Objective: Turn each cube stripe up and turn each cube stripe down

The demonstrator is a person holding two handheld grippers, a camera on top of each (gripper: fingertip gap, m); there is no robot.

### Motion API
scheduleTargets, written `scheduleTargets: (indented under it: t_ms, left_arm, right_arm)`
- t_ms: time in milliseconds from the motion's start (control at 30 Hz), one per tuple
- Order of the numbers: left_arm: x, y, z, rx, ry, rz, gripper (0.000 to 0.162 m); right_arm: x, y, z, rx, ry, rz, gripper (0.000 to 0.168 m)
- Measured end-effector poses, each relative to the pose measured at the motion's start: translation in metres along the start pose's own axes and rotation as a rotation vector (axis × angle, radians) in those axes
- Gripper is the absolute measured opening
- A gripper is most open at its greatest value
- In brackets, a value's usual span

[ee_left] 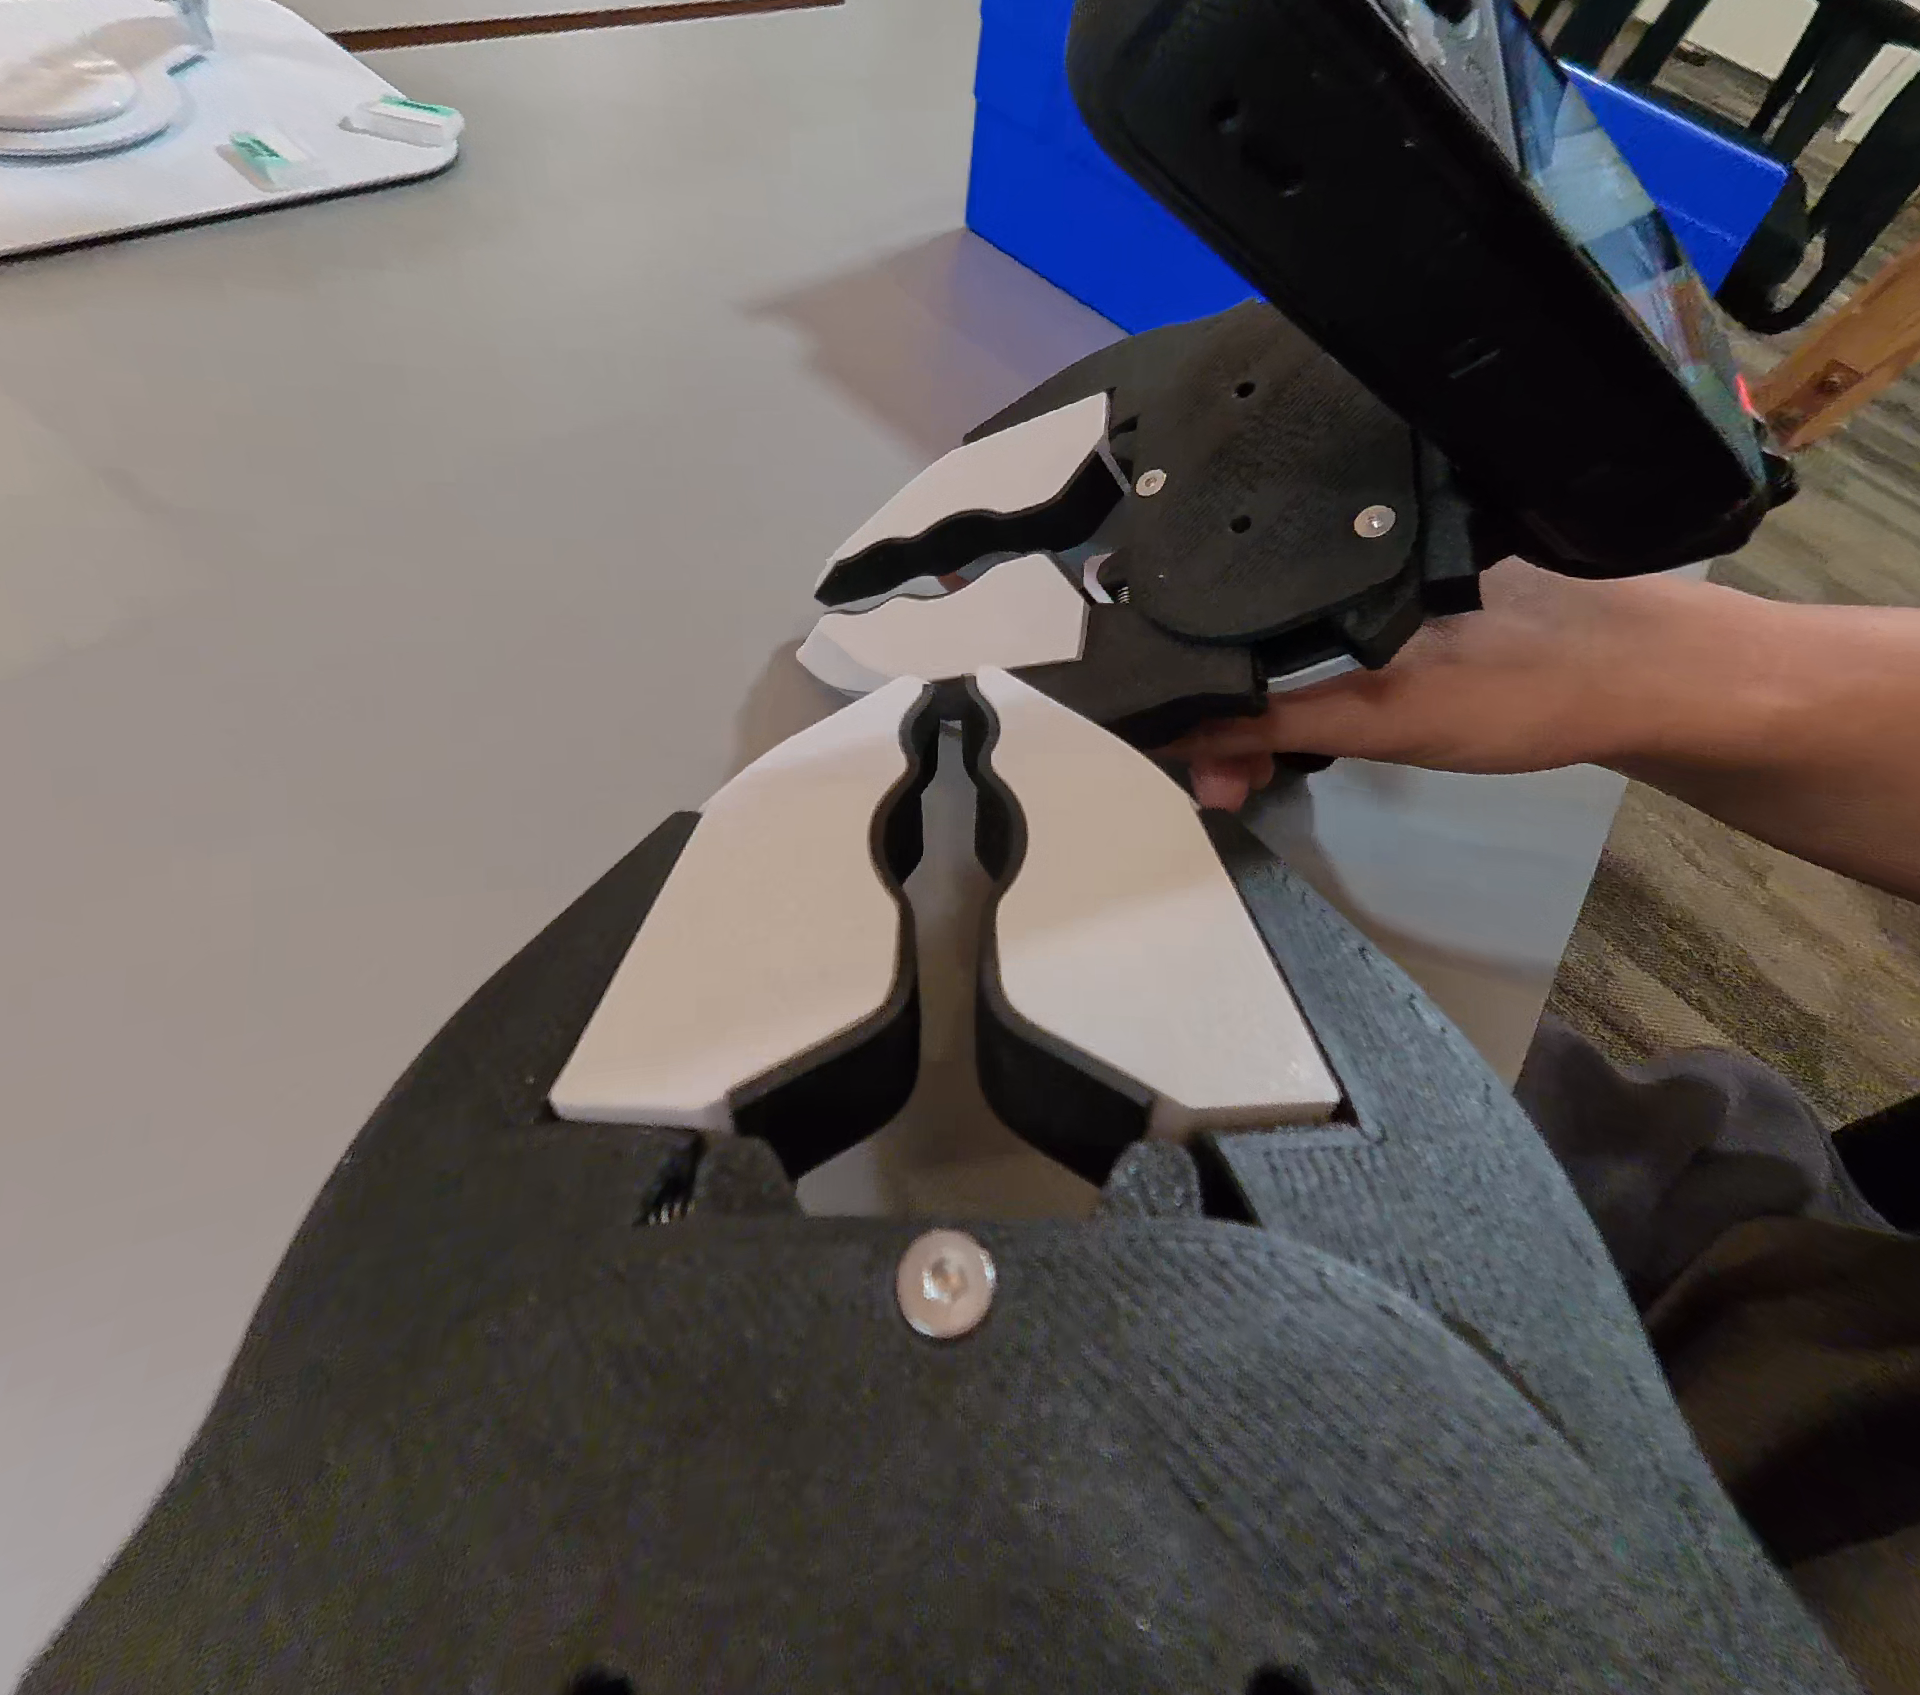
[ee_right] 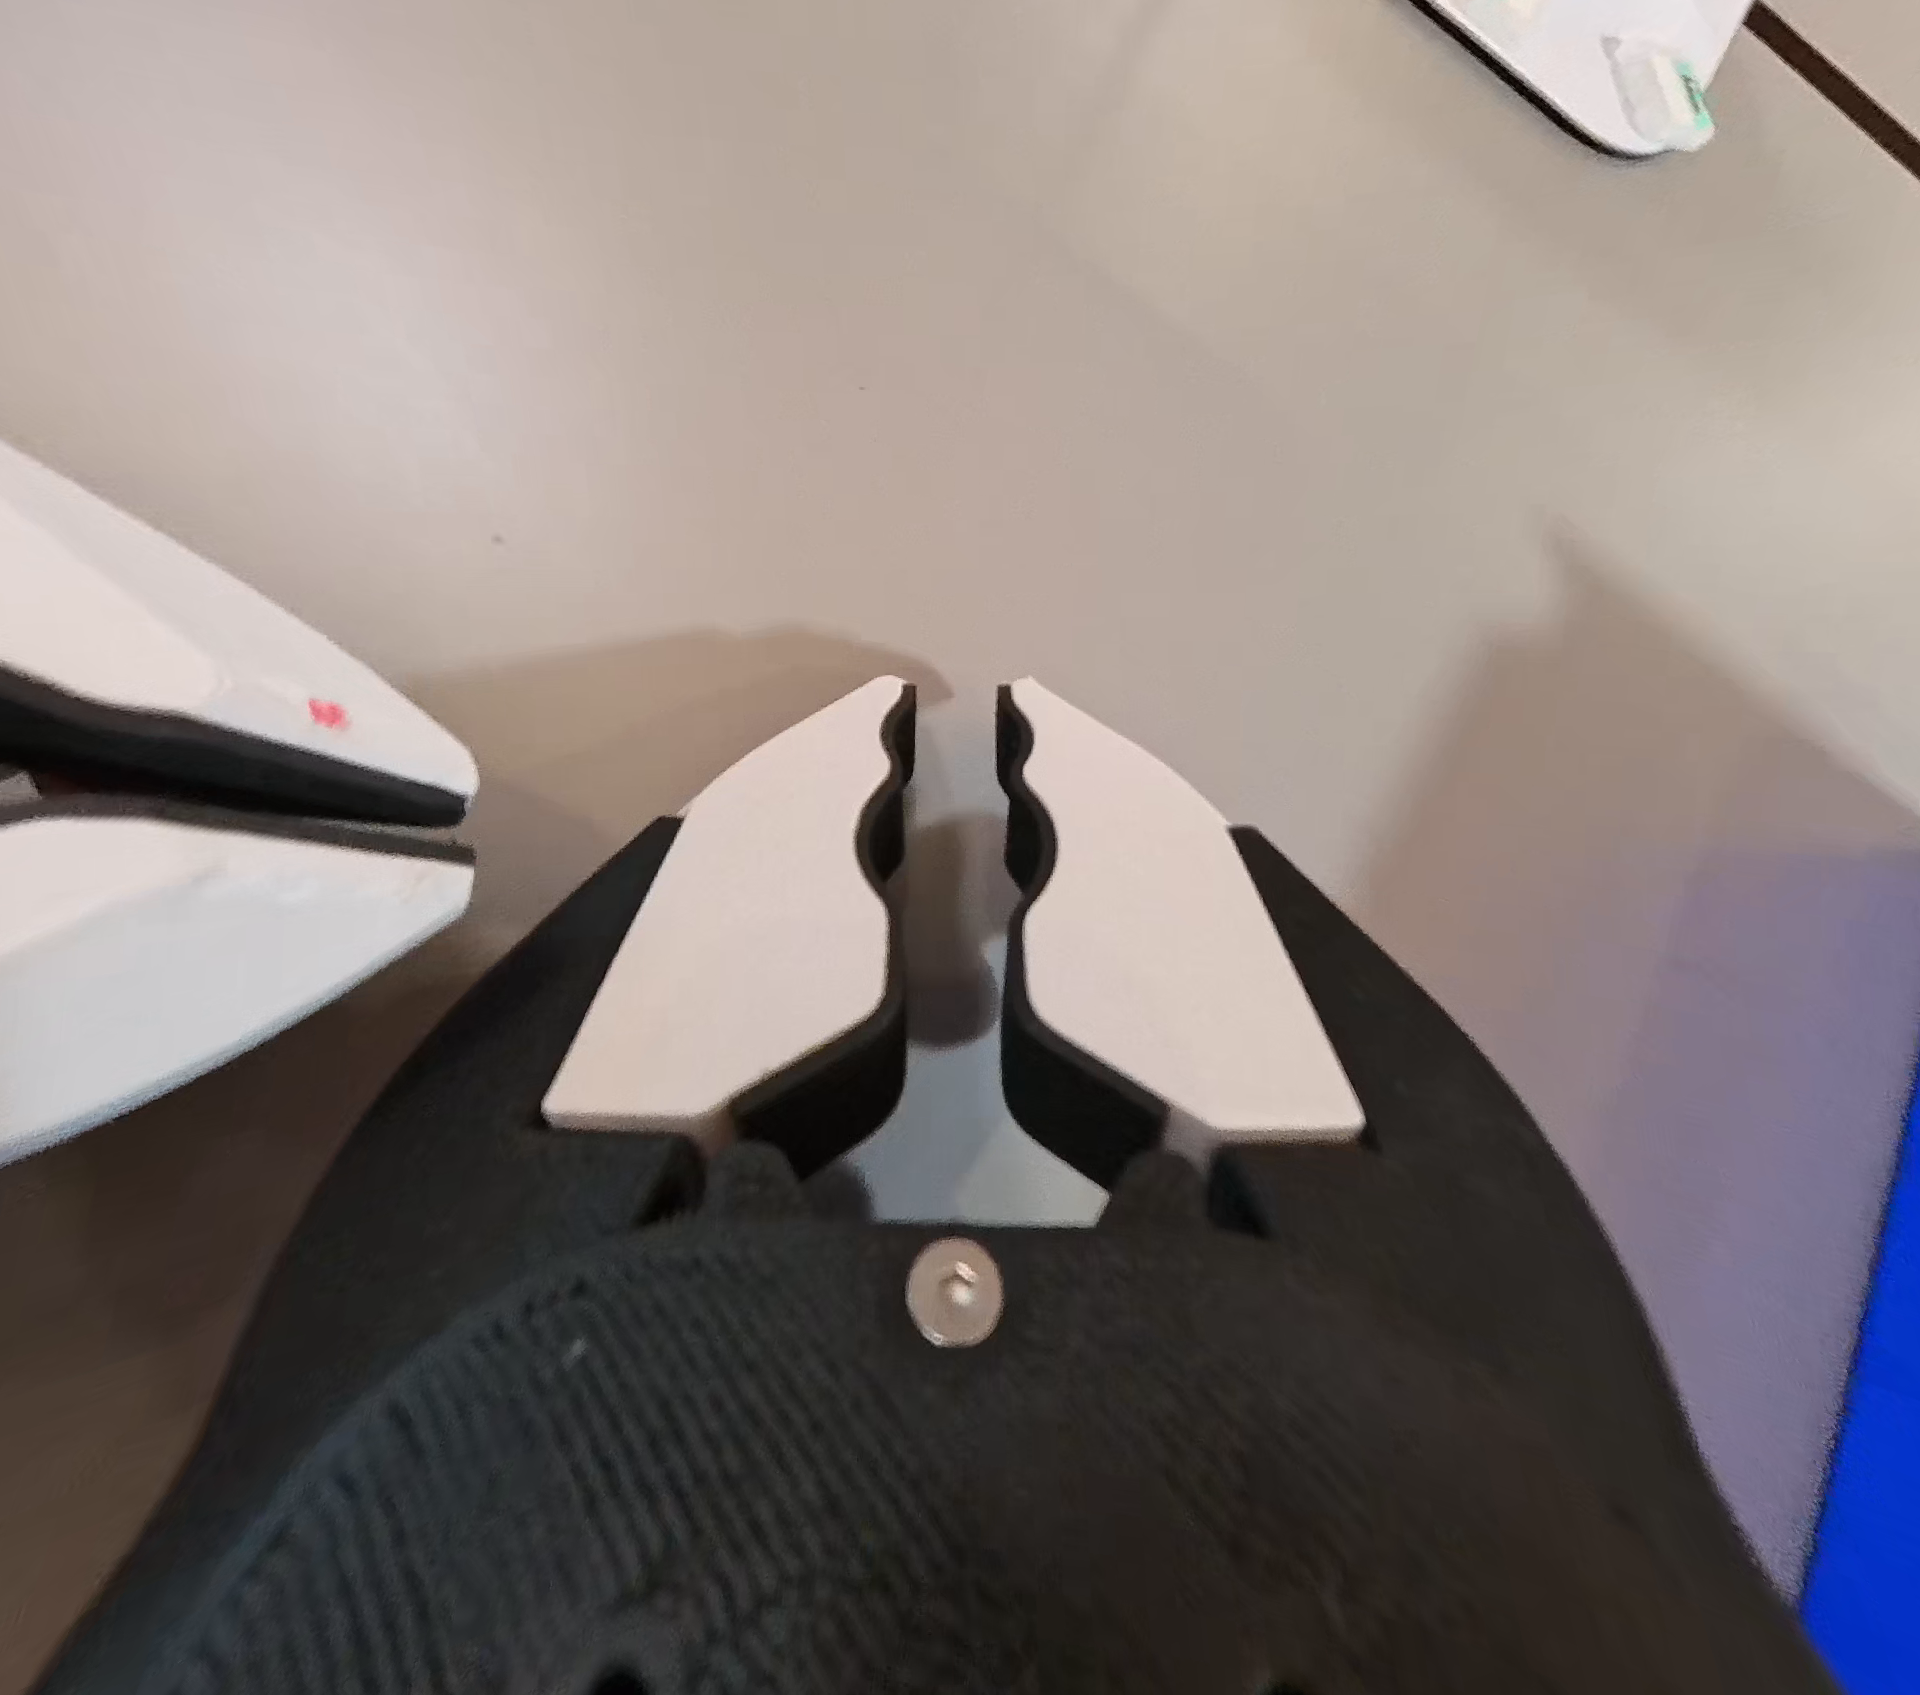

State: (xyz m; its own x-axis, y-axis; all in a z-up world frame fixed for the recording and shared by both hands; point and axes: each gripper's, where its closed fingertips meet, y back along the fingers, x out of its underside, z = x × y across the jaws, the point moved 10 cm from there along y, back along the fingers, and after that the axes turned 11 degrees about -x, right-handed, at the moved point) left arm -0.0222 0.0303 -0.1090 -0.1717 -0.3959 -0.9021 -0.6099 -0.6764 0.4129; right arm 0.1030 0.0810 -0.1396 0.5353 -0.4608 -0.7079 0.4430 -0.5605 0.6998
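Two grippers with white finger plates and black wavy inner pads hang over a plain grey worktop [ee_left: 436,502], close together near its right edge. The left gripper [ee_left: 951,700] points forward with its fingers nearly pressed together, only a thin slit between the tips, and nothing sits in that slit. The right gripper [ee_left: 847,596] crosses just beyond those tips, turned on its side and aimed leftward, carried by a bare hand [ee_left: 1382,710] reaching in from the right; a black camera housing [ee_left: 1403,191] with a round lens rises above it. In its own view the right gripper [ee_right: 956,700] shows a narrow parallel gap between the fingers, close to shut, and it holds nothing; the left gripper's white tips [ee_right: 312,772] enter from the left edge there, one bearing a small red mark. No striped cube shows in either view, so where the cubes lie cannot be told. At the far left corner of the worktop rests a flat white stand base [ee_left: 239,118] with a pale upright post and two small green-and-white clips. A dark slot [ee_left: 592,19] runs along the far edge. A blue plastic bin [ee_left: 1049,159] stands at the far right edge.
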Motion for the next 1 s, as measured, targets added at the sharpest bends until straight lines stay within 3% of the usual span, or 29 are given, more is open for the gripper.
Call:
scheduleTargets:
  t_ms: [533,1000]
  left_arm:
    - [0.008,0.028,0.020,-0.134,0.041,-0.030,0.004]
    - [-0.001,-0.002,-0.008,0.025,-0.024,-0.004,0.004]
  right_arm:
    - [-0.027,-0.023,0.029,-0.101,0.120,-0.017,0.015]
    - [0.002,0.004,0.004,-0.003,0.015,-0.007,0.015]
